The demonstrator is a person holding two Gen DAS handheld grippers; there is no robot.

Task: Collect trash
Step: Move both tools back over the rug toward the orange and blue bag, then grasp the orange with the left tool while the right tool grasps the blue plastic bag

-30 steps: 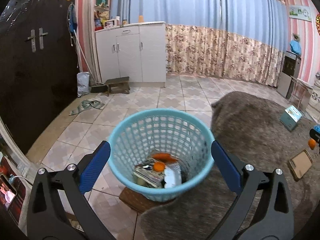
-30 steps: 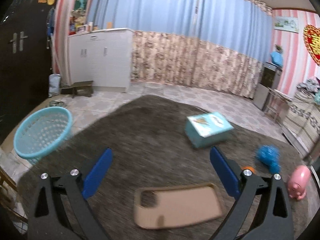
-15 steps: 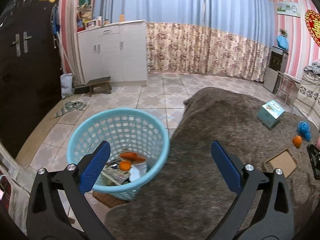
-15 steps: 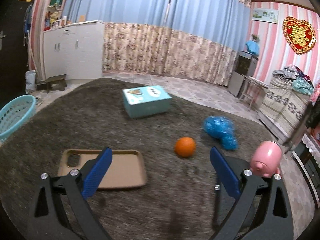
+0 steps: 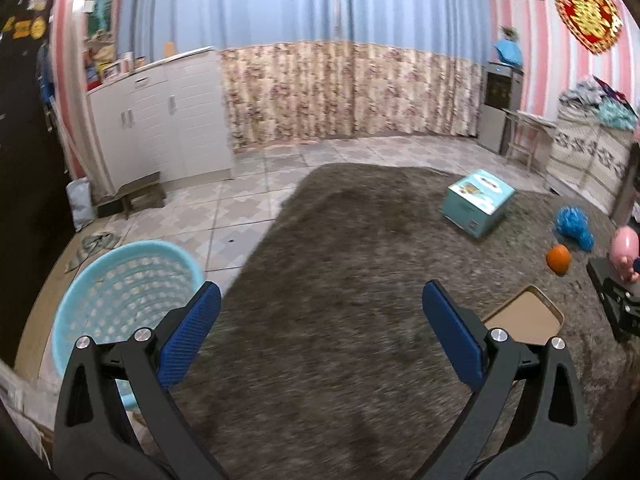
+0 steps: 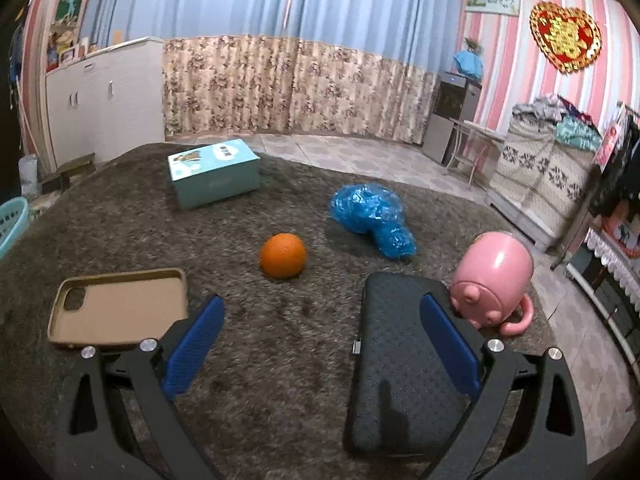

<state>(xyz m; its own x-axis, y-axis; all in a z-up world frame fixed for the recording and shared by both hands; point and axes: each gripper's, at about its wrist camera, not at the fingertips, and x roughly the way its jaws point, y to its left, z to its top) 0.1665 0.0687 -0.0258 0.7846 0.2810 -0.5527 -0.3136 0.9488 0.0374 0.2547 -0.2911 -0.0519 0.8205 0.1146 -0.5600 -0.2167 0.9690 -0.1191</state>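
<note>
A light blue trash basket (image 5: 120, 292) stands at the rug's left edge; its rim also shows in the right wrist view (image 6: 12, 220). My left gripper (image 5: 320, 328) is open and empty above the brown rug (image 5: 340, 260). My right gripper (image 6: 320, 332) is open and empty, low over the rug. Ahead of it lie an orange (image 6: 283, 255), a crumpled blue plastic bag (image 6: 372, 216), a teal box (image 6: 214, 172), a tan phone case (image 6: 120, 304), a black quilted case (image 6: 396, 360) and a pink pig mug (image 6: 494, 280). The orange (image 5: 558, 259) and box (image 5: 478, 202) also show in the left view.
White cabinets (image 5: 160, 120) and a low stool (image 5: 136, 196) stand at the back left on tiled floor. A curtain (image 5: 340, 100) covers the back wall. A patterned sofa with clothes (image 6: 552, 168) and a small table (image 6: 468, 140) stand at the right.
Both grippers have swung right. The basket slid from the centre to the left edge of the left view. The orange, blue bag, pink mug and black case came into the right view.
</note>
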